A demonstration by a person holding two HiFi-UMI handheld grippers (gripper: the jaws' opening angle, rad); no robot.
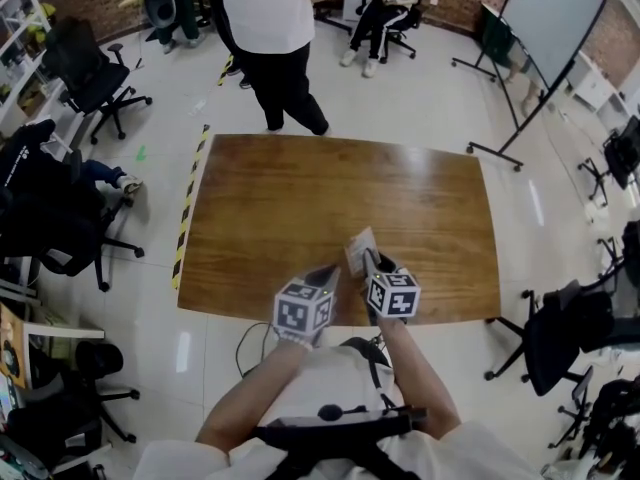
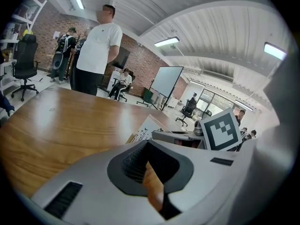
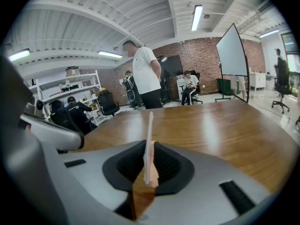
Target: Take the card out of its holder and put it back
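Card (image 1: 359,248) is sitting clamped in the right tool (image 1: 368,260), just below the middle of the head view, lifted off the wooden bench (image 1: 300,198) and tilting up and to the left. In the right gripper view it is standing edge-on between the two dark pads (image 3: 165,165), which are pressing on it from both sides, with its thin white edge rising above them at the centre of the frame. The left tool (image 1: 328,271) is hovering just beside the right one, to its left in the head view, with its tip pointing toward the card's lower part. In the left gripper view its jaws are lying together with only a thin slit showing the wood beneath and nothing between them. The card's printed white face is showing to the right of them. Whether the card is sitting in a holder is unclear. A person in a white shirt (image 1: 270,28) is standing at the bench's far edge, at the top of the frame.
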